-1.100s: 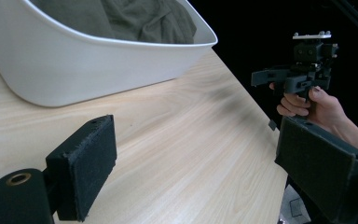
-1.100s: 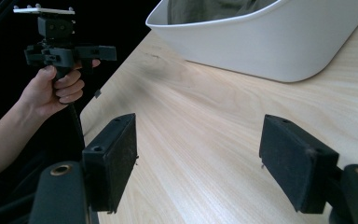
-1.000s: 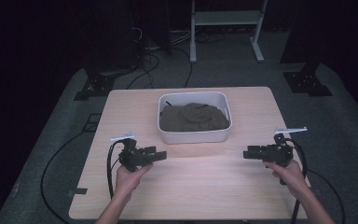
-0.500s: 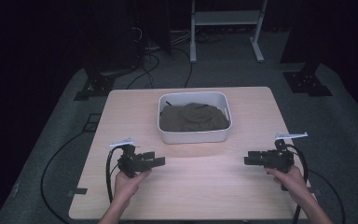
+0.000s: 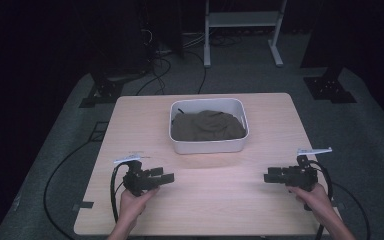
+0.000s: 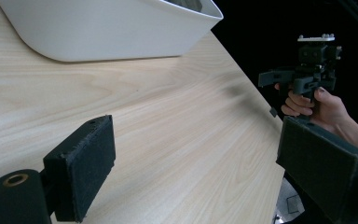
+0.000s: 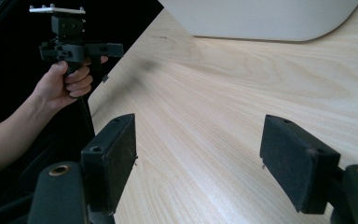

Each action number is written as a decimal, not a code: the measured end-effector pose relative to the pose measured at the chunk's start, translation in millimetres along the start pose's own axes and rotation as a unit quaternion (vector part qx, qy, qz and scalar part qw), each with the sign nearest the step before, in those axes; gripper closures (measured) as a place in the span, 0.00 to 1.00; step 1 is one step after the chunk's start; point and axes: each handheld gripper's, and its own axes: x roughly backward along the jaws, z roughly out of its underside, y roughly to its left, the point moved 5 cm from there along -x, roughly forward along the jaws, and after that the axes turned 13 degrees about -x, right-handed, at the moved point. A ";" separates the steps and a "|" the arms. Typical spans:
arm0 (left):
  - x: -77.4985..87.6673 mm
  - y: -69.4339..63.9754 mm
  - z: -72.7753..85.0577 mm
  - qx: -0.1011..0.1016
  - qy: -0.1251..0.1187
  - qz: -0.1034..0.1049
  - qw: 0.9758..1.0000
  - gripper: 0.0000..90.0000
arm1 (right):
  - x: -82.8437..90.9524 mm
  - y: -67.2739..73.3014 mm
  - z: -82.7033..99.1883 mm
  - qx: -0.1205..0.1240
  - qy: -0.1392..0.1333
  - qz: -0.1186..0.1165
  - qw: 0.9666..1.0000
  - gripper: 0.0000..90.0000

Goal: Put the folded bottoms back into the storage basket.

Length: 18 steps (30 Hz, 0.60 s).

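The dark cloth (image 5: pixel 207 125) lies bunched inside the white tub (image 5: pixel 208 146), at the far middle of the table (image 5: pixel 215 200). Left tongs (image 5: pixel 164 176) and right tongs (image 5: pixel 270 177) sit near-side of the tub, one off each front corner, both wide open w/ nothing held. Likely step: reach in for the cloth. Approach from above the rim, pinch a raised fold, don't scrape the tub wall. No labels or writing legible.
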 end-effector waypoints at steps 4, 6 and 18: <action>1.7 -0.9 3.3 0.003 -0.002 0.001 1.000 0.12 | 2.3 -1.6 4.5 -0.002 -0.002 0.000 1.000 0.29; 2.4 -1.7 5.1 0.003 -0.002 0.001 1.000 0.12 | 3.3 -2.6 7.1 -0.004 -0.004 0.000 1.000 0.29; 9.4 -5.9 17.6 0.011 -0.008 0.002 1.000 0.12 | 6.2 -3.9 26.2 -0.003 0.000 0.009 1.000 0.29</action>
